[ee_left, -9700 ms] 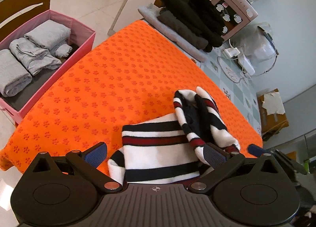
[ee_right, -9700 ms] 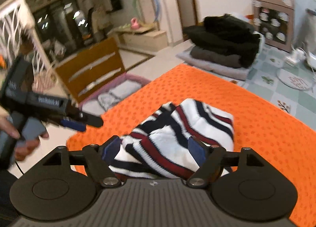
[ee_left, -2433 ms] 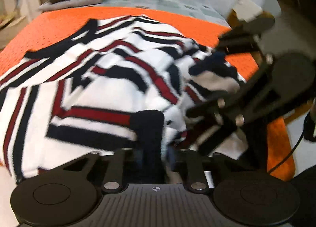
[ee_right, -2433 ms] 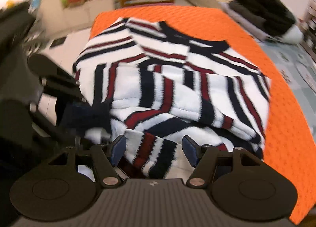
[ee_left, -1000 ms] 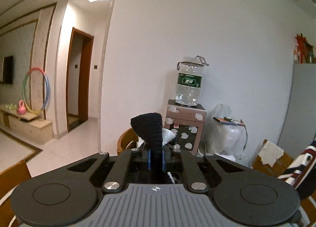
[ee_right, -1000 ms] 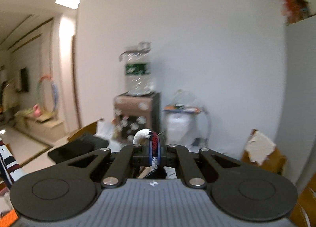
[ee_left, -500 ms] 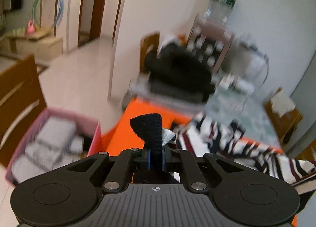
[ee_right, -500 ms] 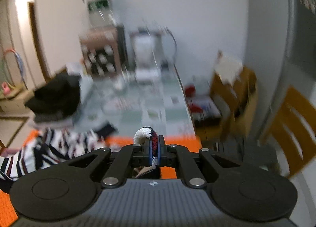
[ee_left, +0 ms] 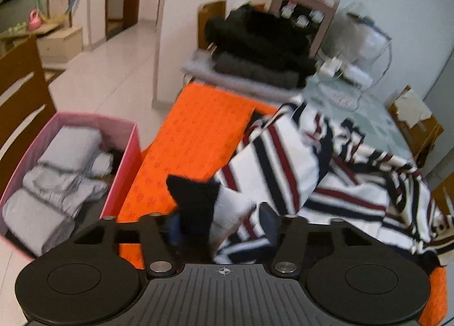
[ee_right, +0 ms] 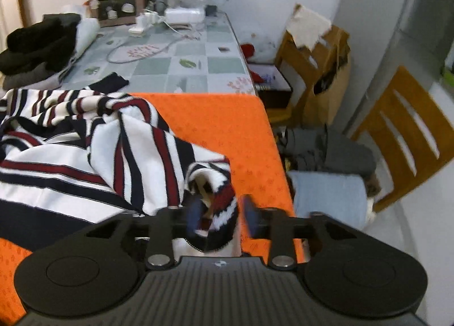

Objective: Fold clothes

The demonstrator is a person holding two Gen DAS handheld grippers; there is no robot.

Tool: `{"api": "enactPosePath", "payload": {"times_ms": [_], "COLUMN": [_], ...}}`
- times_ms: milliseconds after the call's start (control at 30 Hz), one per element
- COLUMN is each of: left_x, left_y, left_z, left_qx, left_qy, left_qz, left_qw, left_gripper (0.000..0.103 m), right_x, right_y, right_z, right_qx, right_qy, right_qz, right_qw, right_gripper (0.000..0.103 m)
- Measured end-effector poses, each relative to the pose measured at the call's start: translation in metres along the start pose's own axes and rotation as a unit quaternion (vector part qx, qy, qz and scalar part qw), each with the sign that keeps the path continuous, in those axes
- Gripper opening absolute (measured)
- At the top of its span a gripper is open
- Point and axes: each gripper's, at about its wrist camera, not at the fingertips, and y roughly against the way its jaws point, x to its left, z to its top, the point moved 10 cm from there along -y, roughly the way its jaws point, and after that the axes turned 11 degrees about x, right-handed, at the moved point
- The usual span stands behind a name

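A white sweater with navy and red stripes lies rumpled on the orange mat; it also shows in the right wrist view. My left gripper is open, with the sweater's black-edged corner lying loose between its fingers. My right gripper is open too, with a striped corner of the sweater between its fingers, near the mat's right edge.
A pink box of folded grey clothes stands left of the table. Dark folded garments are stacked at the far end, by a water dispenser. Wooden chairs and piled clothes stand to the right.
Both grippers came down from high in the air toward the table and opened, letting go of the sweater corners. The sweater now rests on the mat.
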Motion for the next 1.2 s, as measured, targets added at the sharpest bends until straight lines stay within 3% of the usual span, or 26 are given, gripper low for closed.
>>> {"api": "enactPosePath", "payload": {"times_ms": [67, 267, 400, 767, 1067, 1200], "left_x": [-0.009, -0.043, -0.066, -0.104, -0.115, -0.119], "left_y": [0.002, -0.016, -0.037, -0.114, -0.181, -0.200], "left_z": [0.012, 0.046, 0.068, 0.117, 0.140, 0.140], "left_qx": [-0.015, -0.023, -0.025, -0.002, 0.027, 0.043], "left_qy": [-0.009, -0.045, -0.071, -0.124, -0.137, -0.138], "left_qz": [-0.007, -0.019, -0.023, -0.033, -0.030, -0.037], "left_qw": [0.9998, 0.9985, 0.9969, 0.9917, 0.9897, 0.9888], "left_gripper": [0.083, 0.090, 0.092, 0.092, 0.092, 0.092], "right_x": [0.003, 0.035, 0.065, 0.161, 0.218, 0.242], "right_y": [0.017, 0.037, 0.023, -0.051, -0.120, -0.142], "right_z": [0.012, 0.062, 0.094, 0.149, 0.170, 0.171], "right_qx": [-0.017, -0.052, -0.052, -0.034, -0.002, 0.029], "right_qy": [0.022, 0.090, 0.134, 0.228, 0.304, 0.325], "right_qz": [0.004, 0.049, 0.085, 0.154, 0.161, 0.200], "right_qw": [1.000, 0.993, 0.986, 0.961, 0.939, 0.924], "right_gripper": [0.062, 0.071, 0.072, 0.072, 0.071, 0.071]}}
